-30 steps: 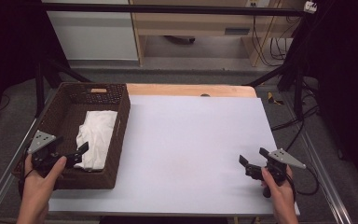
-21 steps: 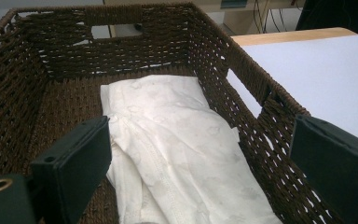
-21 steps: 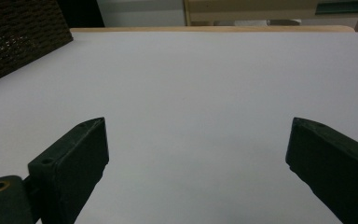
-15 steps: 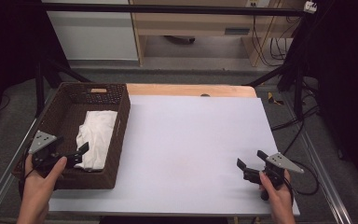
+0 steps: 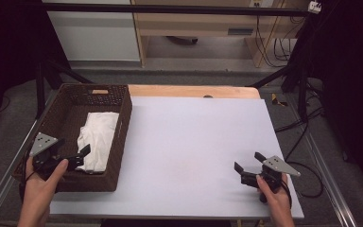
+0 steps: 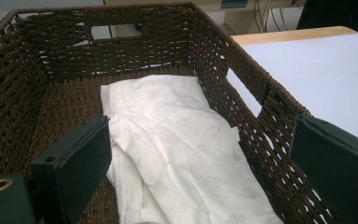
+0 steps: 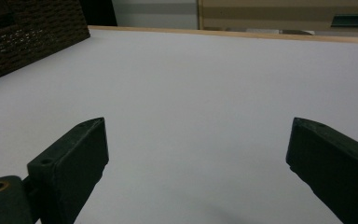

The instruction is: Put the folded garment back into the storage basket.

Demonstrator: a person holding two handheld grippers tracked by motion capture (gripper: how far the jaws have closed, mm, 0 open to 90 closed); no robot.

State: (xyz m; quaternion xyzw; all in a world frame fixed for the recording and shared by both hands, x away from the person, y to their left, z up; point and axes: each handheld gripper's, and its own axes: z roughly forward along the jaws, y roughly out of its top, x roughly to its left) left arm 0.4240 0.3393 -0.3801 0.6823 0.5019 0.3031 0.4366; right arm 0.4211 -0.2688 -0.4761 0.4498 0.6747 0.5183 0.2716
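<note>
A dark brown wicker basket stands on the left side of the table, and a crumpled white cloth lies inside it. My left gripper hovers open over the basket's near end, just above the cloth's near edge. In the left gripper view the cloth lies between and beyond the wide-apart jaws of the left gripper, inside the basket. My right gripper is open, low over the bare white table at the near right. Nothing lies between the jaws of the right gripper.
A wooden strip runs along the table's far edge. Behind it are a dark stand, cables and a cabinet. A corner of the basket shows at the upper left of the right gripper view.
My right gripper has drifted slightly left and toward the near edge, still open. The left gripper and the cloth have not moved.
</note>
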